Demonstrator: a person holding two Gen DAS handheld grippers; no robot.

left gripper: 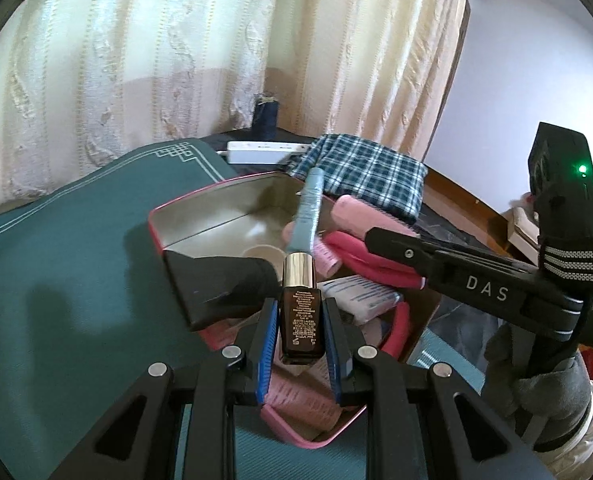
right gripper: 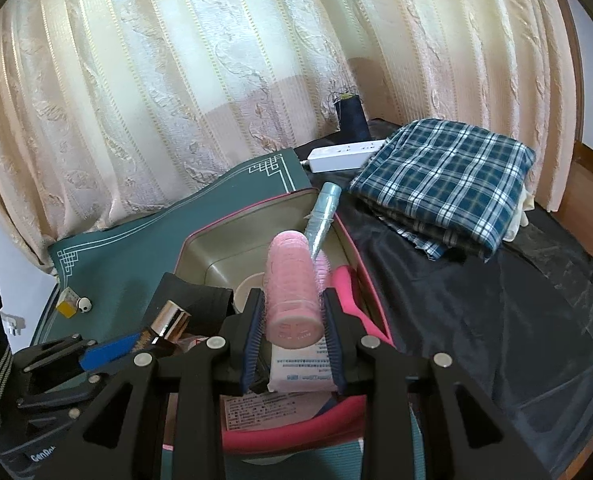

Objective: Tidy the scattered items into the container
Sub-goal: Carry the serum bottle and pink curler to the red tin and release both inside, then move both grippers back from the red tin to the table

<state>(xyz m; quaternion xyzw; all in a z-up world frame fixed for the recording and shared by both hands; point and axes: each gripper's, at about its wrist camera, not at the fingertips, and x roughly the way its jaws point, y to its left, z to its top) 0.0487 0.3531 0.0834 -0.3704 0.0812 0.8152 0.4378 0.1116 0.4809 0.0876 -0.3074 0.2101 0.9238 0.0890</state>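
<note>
Two items are in your grippers, both over the pink tin (left gripper: pixel 158 220), so the coming move turns on what lies beneath each.

Your left gripper (left gripper: pixel 300 322) is clamped on the dark serum bottle (left gripper: pixel 299 316), blue pads against its flat sides. The bottle's long axis runs straight out along the fingers, gold cap (left gripper: pixel 299 268) leading, pointing toward the far end of the tin. Below and ahead of its tips lie packets and a black pouch (left gripper: pixel 220 284), just to the gripper's left.

Your right gripper (right gripper: pixel 294 320) is squeezed around the pink hair roller (right gripper: pixel 292 280), which also lies lengthwise along the fingers, its closed end facing the camera. Directly under it sits a white printed packet (right gripper: pixel 300 372); ahead, a pale blue tube (right gripper: pixel 322 216) leans on the far rim.

Judging by both views, the right gripper sits deeper over the tin's middle, the left nearer the close edge. Each item probably only needs lowering and letting go; the bottle may roll off the pouch if dropped on its slope.
</note>
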